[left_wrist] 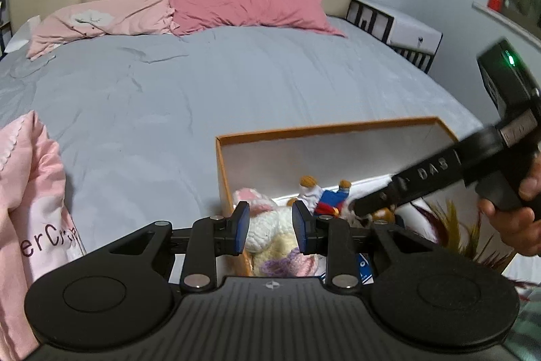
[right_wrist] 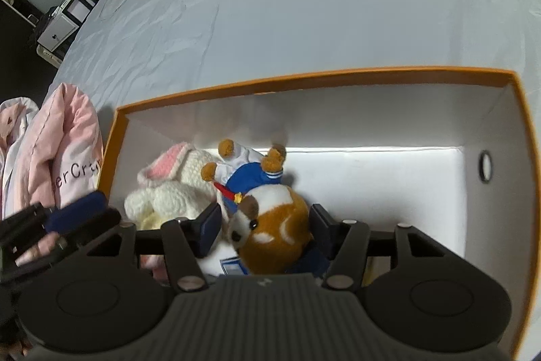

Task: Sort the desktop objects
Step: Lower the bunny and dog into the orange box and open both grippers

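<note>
While both claws gape, right gripper (right_wrist: 262,230) astride plush bear (right_wrist: 274,235) (untouched), left gripper (left_wrist: 270,227) empty.

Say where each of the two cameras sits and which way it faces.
Left wrist: on the left gripper, facing across the bed to the headboard; fingers apart over the orange box; the right gripper and a hand show.
Right wrist: on the right gripper, looking steeply down into the box; fingers flank the brown plush toy.
Shared: box, plush toy, crocheted rabbit.
</note>
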